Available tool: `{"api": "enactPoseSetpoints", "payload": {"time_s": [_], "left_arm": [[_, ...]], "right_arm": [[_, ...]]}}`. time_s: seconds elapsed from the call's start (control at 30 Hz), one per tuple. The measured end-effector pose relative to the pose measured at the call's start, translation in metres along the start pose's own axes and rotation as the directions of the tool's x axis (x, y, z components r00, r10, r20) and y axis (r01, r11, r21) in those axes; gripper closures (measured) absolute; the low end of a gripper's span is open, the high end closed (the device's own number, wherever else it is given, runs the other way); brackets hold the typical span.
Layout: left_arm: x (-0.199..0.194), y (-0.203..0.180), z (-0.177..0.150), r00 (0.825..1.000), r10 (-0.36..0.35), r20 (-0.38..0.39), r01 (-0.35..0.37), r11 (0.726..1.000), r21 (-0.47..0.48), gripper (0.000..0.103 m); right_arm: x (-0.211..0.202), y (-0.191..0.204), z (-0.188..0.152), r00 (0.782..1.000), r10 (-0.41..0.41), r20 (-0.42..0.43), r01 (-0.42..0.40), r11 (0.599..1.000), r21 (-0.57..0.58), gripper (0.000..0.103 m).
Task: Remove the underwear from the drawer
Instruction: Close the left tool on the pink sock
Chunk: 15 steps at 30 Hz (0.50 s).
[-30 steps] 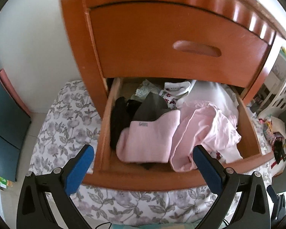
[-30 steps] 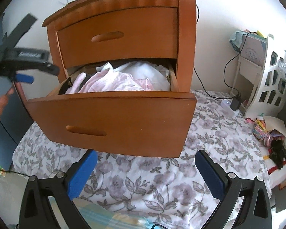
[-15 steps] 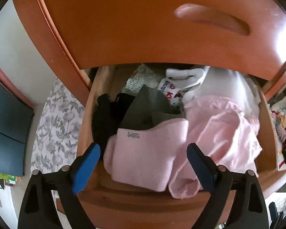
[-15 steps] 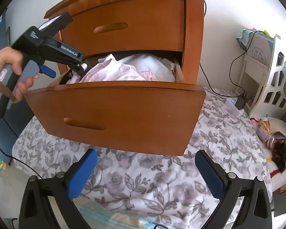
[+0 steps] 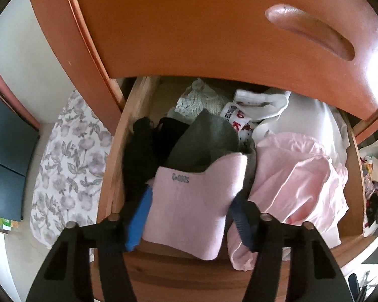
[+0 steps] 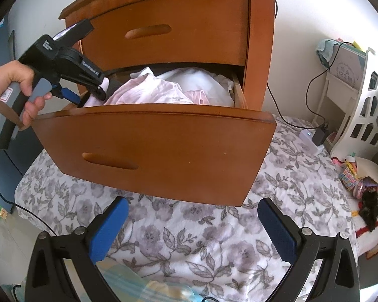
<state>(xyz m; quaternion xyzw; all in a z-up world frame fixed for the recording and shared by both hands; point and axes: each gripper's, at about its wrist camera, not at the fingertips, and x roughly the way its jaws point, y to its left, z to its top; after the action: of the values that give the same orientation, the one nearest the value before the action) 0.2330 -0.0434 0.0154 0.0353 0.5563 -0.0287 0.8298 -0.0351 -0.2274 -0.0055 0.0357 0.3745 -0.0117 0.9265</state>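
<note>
Underwear [image 5: 189, 209], pink, folded, at drawer [image 6: 153, 148] front-left w/ long axis up-frame, is straddled by L claw [image 5: 189, 219], jaws closing on it but grip not yet confirmed; R claw [image 6: 192, 231] is kept wide, empty, well apart.

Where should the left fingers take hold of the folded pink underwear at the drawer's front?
Pinch the folded pink underwear across its left and right edges, from above. It stands on edge among the clothes, and the closing left gripper already straddles it.
</note>
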Motion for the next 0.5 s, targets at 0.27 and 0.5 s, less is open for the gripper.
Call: {"api": "enactPoseSetpoints", "payload": {"time_s": [0.27, 0.5], "left_arm": [[0.009, 0.007, -0.008, 0.998, -0.055, -0.016, 0.055, 0.998, -0.030, 0.084], [-0.006, 0.016, -0.015, 0.997, -0.060, 0.044, 0.061, 0.998, -0.034, 0.092]], "right_arm": [[-0.006, 0.000, 0.001, 1.000, -0.016, 0.000, 0.016, 1.000, -0.002, 0.000], [-0.009, 0.005, 0.001, 1.000, -0.017, 0.000, 0.017, 1.000, -0.009, 0.000]]}}
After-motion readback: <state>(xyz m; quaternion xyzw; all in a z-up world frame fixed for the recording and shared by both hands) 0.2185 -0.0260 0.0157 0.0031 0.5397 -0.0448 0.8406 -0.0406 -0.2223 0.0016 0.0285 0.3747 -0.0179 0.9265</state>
